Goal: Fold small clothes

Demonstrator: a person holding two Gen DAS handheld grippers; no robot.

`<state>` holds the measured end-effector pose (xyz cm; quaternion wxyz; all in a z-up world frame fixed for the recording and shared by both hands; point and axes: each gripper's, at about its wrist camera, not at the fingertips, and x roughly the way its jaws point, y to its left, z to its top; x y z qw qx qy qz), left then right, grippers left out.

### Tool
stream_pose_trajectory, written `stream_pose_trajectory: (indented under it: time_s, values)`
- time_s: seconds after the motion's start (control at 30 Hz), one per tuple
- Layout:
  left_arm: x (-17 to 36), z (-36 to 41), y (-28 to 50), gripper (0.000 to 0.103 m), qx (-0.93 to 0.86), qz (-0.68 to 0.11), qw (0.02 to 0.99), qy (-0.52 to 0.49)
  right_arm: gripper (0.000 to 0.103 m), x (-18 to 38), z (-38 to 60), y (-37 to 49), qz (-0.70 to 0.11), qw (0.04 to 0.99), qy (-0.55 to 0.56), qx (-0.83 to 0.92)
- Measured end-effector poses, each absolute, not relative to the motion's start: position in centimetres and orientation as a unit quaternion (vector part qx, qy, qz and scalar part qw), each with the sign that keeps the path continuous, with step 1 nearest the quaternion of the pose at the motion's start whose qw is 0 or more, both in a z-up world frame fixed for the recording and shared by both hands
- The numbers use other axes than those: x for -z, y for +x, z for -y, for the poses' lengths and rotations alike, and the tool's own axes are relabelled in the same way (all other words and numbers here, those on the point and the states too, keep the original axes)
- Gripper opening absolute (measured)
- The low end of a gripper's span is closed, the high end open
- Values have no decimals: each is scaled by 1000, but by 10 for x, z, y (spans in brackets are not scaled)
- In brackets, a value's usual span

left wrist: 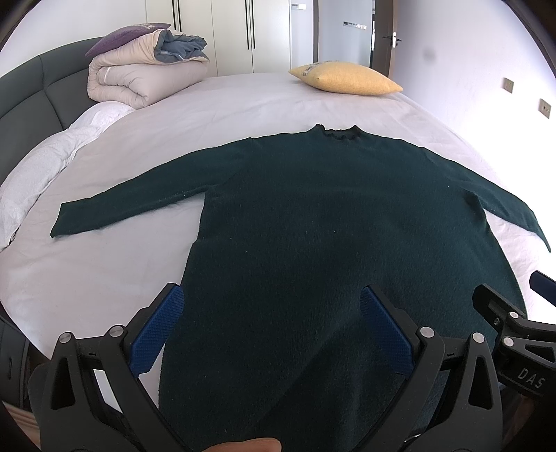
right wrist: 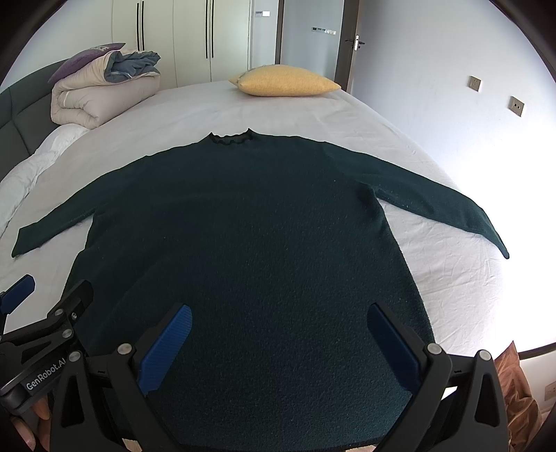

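A dark green long-sleeved sweater (left wrist: 312, 215) lies flat on the bed with both sleeves spread out and its collar pointing away. It also shows in the right wrist view (right wrist: 243, 222). My left gripper (left wrist: 271, 306) is open and empty, hovering over the sweater's lower left part near the hem. My right gripper (right wrist: 278, 323) is open and empty over the lower right part. The right gripper shows at the right edge of the left wrist view (left wrist: 504, 306), and the left gripper shows at the left edge of the right wrist view (right wrist: 52, 295).
The sweater rests on a white bed sheet (left wrist: 208, 114). A rolled beige duvet (left wrist: 139, 73) lies at the far left by the dark headboard (left wrist: 31, 104). A yellow pillow (left wrist: 344, 80) lies at the far edge. White wardrobes (left wrist: 226, 31) stand behind.
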<state>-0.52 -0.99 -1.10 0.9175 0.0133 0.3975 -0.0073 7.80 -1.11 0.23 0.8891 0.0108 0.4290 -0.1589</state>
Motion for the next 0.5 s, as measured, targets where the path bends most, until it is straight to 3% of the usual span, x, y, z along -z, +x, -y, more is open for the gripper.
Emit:
stream_pose_trajectory:
  time_s: [0.5]
  values:
    - [13,10,-6,103,8,-399,917,13,103,-2,13,80,-432,888,8,159]
